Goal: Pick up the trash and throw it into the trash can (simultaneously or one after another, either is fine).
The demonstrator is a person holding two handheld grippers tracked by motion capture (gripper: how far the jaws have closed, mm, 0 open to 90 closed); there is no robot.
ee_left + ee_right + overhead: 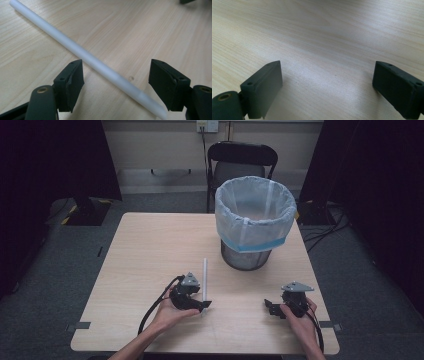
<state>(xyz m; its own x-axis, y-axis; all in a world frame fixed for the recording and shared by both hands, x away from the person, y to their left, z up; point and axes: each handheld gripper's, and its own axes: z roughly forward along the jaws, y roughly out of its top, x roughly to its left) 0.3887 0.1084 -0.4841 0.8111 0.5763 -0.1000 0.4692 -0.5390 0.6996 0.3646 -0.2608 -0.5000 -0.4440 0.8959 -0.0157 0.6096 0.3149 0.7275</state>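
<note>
Table (150, 250): light wood-grain top; a person's forearms come in over its near edge, one gripper in each hand.

White tube (82, 53): a long, slim, matt white stick lying flat on the table. In the high view (204, 277) it runs roughly straight away from the person, its far end pointing towards the bin, its near end at the left gripper.

Left gripper (200, 304): held in the left hand (170, 312), low over the near-middle of the table, jaws pointing towards the right side of the table. In the left gripper view (116, 86) the jaws stand well apart, one on each side of the tube.

Tube relative to left gripper: it crosses the gap between the jaws on a slant, passing just beside the left-hand pad (75, 82) at that pad's upper corner and ending close under the right-hand pad (166, 85). Neither pad presses on it; whether the left-hand pad brushes it I cannot tell. Most of its length lies beyond the jaws.

Right gripper (272, 308): held in the right hand (300, 317) near the right front of the table, well apart from the tube. In the right gripper view (327, 87) its jaws are wide apart over bare wood, nothing between them.

Waste bin (255, 220): a mesh bin with a pale liner folded over its rim, standing at the far right of the table, well beyond the tube's far end.

Chair (242, 162): black, behind the table.
</note>
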